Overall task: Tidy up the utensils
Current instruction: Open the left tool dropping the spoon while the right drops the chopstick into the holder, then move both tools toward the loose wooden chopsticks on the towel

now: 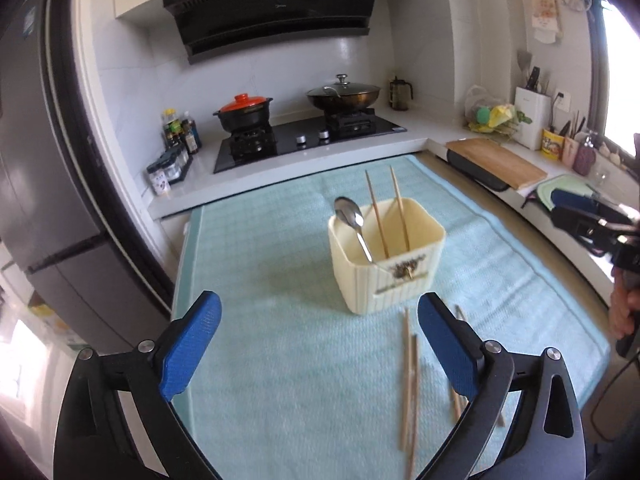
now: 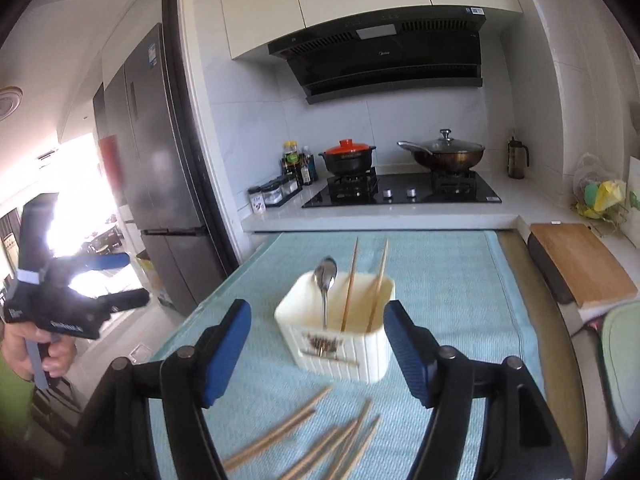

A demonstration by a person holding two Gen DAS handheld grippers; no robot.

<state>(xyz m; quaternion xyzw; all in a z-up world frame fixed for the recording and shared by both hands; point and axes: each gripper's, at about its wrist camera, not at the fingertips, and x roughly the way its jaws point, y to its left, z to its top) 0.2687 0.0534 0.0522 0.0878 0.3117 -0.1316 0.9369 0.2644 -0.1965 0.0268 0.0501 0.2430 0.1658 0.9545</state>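
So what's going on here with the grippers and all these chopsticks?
A person is sorting utensils into a cream holder on a light blue mat. A spoon and two chopsticks already stand in it. Several more loose chopsticks lie on the mat in front. Both the left gripper and the right gripper are open and hold nothing, hovering short of the holder.

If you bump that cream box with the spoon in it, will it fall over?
Probably not easily: the box looks wide and squat on the towel. It looks like thin plastic, so likely light and might slide. The spoon and two chopsticks lean loosely and could rattle.
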